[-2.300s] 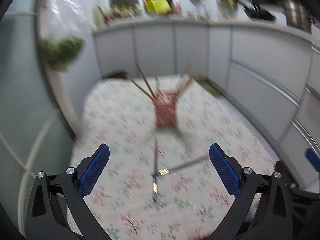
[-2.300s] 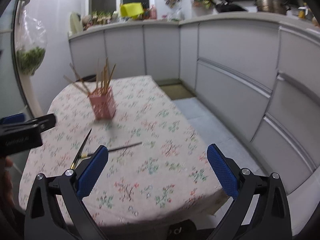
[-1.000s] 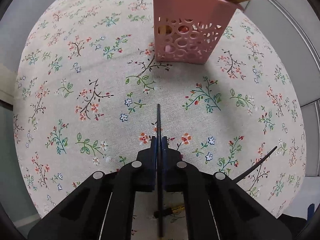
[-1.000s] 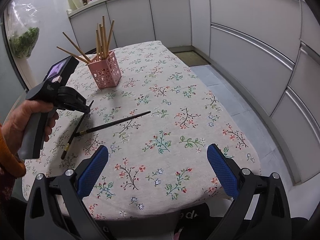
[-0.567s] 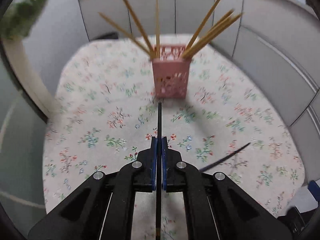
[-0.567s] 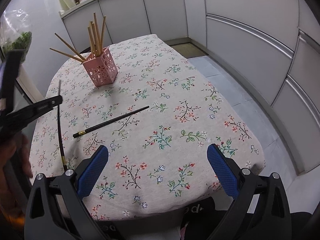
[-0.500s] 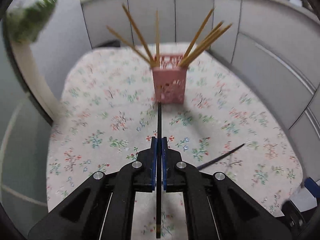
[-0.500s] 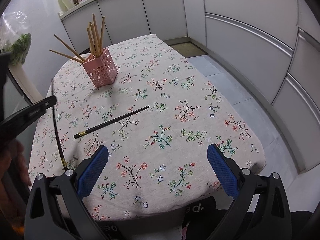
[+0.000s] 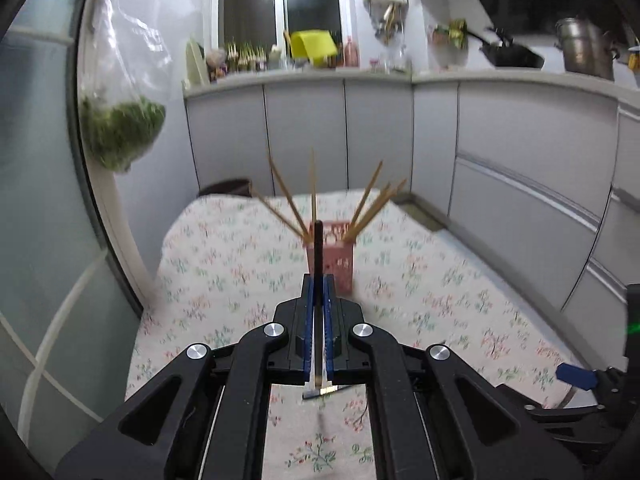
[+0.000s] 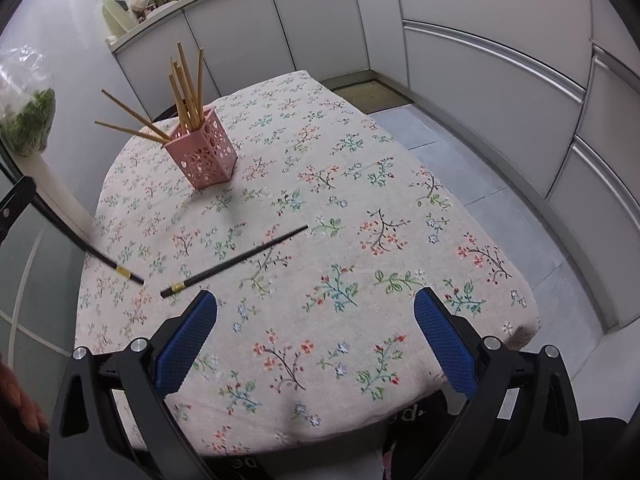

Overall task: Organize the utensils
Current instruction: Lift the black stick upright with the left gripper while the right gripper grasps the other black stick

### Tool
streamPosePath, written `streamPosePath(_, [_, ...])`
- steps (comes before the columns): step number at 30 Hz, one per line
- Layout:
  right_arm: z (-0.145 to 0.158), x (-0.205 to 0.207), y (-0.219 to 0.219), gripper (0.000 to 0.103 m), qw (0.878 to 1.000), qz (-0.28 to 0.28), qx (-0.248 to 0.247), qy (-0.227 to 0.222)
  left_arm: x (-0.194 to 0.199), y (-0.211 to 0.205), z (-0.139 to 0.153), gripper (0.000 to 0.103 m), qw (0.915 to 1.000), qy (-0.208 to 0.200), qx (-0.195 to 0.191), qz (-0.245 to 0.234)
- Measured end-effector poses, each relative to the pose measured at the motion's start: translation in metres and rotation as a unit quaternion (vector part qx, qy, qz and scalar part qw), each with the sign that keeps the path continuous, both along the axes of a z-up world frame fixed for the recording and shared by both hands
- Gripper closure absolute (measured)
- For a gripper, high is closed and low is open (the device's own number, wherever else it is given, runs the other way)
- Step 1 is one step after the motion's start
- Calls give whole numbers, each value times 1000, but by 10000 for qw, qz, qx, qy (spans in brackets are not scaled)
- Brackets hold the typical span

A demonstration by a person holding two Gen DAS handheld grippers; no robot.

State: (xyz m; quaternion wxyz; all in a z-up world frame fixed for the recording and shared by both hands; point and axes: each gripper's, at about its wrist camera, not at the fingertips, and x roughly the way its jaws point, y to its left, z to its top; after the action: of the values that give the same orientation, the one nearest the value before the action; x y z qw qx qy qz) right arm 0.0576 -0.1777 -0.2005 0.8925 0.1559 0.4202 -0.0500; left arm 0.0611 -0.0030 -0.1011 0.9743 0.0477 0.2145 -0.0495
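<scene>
My left gripper (image 9: 318, 280) is shut on a black chopstick (image 9: 317, 248), held in the air above the table, its tip in line with the pink perforated holder (image 9: 331, 258). The held chopstick also shows in the right wrist view (image 10: 86, 246), tilted, its gold-banded end low. The holder (image 10: 202, 156) stands at the table's far left with several wooden chopsticks (image 10: 188, 88) in it. A second black chopstick (image 10: 236, 262) lies on the floral tablecloth (image 10: 340, 240). My right gripper (image 10: 316, 344) is open and empty above the table's near edge.
Grey kitchen cabinets (image 10: 500, 80) run along the back and right, with a tiled floor gap (image 10: 500, 208) beside the table. A hanging bag of greens (image 9: 120, 132) is at the left by a glass door. Pots and clutter sit on the counter (image 9: 580, 56).
My left gripper closed on the black chopstick on the table and lifted it; it now points level towards the holder. The right gripper stayed open near the front edge.
</scene>
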Motion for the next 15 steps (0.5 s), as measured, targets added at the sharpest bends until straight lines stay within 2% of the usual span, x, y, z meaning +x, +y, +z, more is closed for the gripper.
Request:
streamPosePath(9, [16,38,0,7,9990,-246,370,64,-8,6,26,99,9977,-622,-240,-94])
streamPosePath(15, [13,57,-4,8,9959,-478,716,285,-1,12,34,99,9969,-746,-243,-85])
